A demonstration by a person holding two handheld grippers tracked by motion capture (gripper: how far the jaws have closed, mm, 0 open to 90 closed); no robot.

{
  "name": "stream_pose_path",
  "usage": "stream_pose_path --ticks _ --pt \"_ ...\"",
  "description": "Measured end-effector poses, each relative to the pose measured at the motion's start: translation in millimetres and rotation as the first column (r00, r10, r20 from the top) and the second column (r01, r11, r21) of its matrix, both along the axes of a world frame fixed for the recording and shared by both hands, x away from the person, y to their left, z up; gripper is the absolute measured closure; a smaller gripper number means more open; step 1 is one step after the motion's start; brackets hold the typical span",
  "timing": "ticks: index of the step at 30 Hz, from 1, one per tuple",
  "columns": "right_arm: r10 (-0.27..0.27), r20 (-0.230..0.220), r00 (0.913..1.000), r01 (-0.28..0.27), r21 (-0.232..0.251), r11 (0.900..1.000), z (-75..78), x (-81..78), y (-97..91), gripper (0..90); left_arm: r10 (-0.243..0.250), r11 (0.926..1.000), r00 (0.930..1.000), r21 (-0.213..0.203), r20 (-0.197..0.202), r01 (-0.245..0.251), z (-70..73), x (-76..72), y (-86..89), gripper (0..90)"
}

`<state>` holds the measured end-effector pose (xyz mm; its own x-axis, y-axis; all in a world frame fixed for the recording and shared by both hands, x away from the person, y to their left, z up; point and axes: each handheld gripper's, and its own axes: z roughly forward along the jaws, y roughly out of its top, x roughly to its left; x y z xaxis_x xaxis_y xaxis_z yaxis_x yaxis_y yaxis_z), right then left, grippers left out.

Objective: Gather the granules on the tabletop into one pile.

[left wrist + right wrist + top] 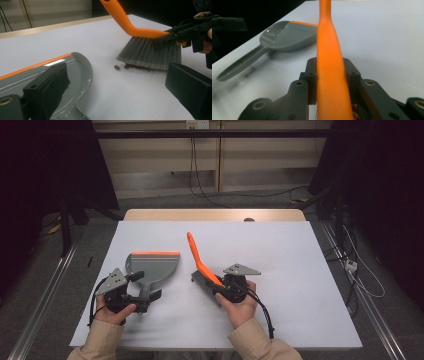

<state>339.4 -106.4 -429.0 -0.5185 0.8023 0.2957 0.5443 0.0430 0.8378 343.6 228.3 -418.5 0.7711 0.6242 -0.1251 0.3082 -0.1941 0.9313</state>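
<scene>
**A:** So where's this sweep-up at? The right gripper (220,287) has its jaws clamped tight on the orange back of the brush (147,47), handle sticking up and away toward the far side of the table (310,270). Bristles are down on the white top, near the middle.

**B:** Yeah, and in the left gripper view there's a little clump of dark red beans (130,66) right at the foot of the bristles. None in the dustpan (155,265) that I can see, its tray looks bare.

**A:** The pan sits flat to the left of the brush, orange lip on the far edge. What about the left gripper (145,292)?

**B:** Jaws wide apart in its own view, not pinching anything. One pad hangs over the pan's near rim, the other is over bare table. From above it's right at the pan's handle.

**A:** So I'd call it early days. Brush is in hand, beans gathered-ish, but the pan isn't grabbed and nothing's been swept in.

**B:** Agreed, most of the job is left.
</scene>
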Motion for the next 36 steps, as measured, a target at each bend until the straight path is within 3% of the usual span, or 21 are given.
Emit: stream_pose_path --ticks 7,12,14,16,18,36 --pt "0.025 0.000 0.9997 -0.025 0.001 0.9997 2.0 21.9 31.9 71.4 0.002 1.0000 1.0000 -0.001 0.003 -0.002 0.3 0.9 2.1 4.7" --pt "0.005 -0.026 0.9996 -0.007 -0.053 0.9986 -7.5 38.5 48.8 71.5 0.006 1.0000 1.0000 -0.003 0.000 -0.006 0.1 1.2 3.6 4.7" --pt "-0.020 -0.030 0.9993 0.018 -0.079 0.9967 -12.0 41.3 45.0 71.4 0.008 1.0000 1.0000 -0.005 -0.001 -0.008 0.4 0.8 4.4 4.7" --pt "-0.036 -0.050 0.9981 0.033 -0.063 0.9975 -12.6 40.5 37.5 71.4 0.007 1.0000 1.0000 -0.004 0.000 -0.007 0.0 1.0 5.1 4.7" --pt "-0.046 -0.049 0.9978 0.042 -0.077 0.9961 -12.2 37.6 31.0 71.4 0.009 1.0000 1.0000 -0.002 -0.004 -0.009 -0.7 1.3 5.1 4.7" --pt "-0.124 -0.081 0.9890 0.122 -0.025 0.9922 -13.7 12.0 -16.6 71.3 -0.003 0.9999 1.0000 0.010 0.008 0.003 0.3 -0.1 -0.3 4.7"
